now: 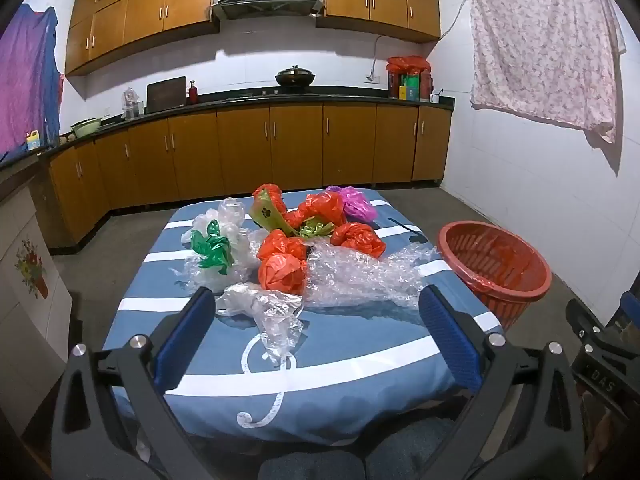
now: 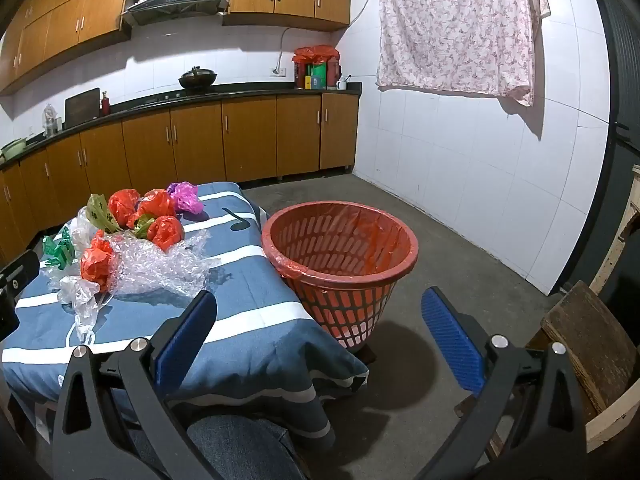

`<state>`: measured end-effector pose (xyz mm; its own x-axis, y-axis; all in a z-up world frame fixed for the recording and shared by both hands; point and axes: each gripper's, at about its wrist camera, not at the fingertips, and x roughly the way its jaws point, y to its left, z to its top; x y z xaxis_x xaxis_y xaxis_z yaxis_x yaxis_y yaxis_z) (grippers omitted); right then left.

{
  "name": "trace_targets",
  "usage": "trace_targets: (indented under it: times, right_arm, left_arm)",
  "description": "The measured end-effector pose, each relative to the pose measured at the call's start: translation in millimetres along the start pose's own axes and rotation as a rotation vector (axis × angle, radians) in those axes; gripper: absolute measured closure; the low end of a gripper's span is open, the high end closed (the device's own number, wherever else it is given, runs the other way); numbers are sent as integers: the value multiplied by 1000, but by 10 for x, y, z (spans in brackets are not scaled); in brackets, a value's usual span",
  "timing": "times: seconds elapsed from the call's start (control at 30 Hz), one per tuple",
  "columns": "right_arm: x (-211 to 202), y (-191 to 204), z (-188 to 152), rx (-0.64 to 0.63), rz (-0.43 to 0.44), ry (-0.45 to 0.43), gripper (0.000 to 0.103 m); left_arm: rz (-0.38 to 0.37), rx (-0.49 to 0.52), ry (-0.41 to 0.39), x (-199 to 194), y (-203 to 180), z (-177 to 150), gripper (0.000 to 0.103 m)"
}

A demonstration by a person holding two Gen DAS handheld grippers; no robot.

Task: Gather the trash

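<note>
A heap of crumpled plastic trash lies on the blue striped table (image 1: 340, 360): several orange bags (image 1: 280, 270), a green foil wrap (image 1: 214, 248), a pink bag (image 1: 356, 202), bubble wrap (image 1: 360, 274) and a clear bag (image 1: 268, 312) nearest me. My left gripper (image 1: 316, 300) is open and empty, held above the table's near edge, framing the clear bag. A red basket (image 2: 340, 256) with a red liner stands on the floor right of the table. My right gripper (image 2: 320, 304) is open and empty, in front of the basket. The trash heap also shows in the right wrist view (image 2: 132, 248).
Wooden kitchen cabinets (image 1: 272, 148) and a dark counter run along the far wall. A white tiled wall (image 2: 460, 184) with a hanging floral cloth (image 2: 456, 24) stands on the right. A wooden chair (image 2: 592, 356) sits at my right. Concrete floor surrounds the basket.
</note>
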<state>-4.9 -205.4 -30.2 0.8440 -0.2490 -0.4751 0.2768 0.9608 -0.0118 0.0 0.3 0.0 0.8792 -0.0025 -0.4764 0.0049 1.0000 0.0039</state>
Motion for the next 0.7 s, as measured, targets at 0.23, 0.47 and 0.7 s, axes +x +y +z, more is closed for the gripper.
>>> trace_targets:
  times: [0.23, 0.47, 0.7]
  right_arm:
    - [5, 4, 5, -1, -1, 1, 2]
    - [1, 4, 7, -3, -2, -1, 2]
    - [4, 3, 15, -4, -2, -2, 2]
  left_arm:
    - [0, -2, 5, -1, 6, -2, 4]
    - [0, 0, 6, -3, 0, 2, 4]
    - [-1, -2, 10, 5, 2, 2, 4]
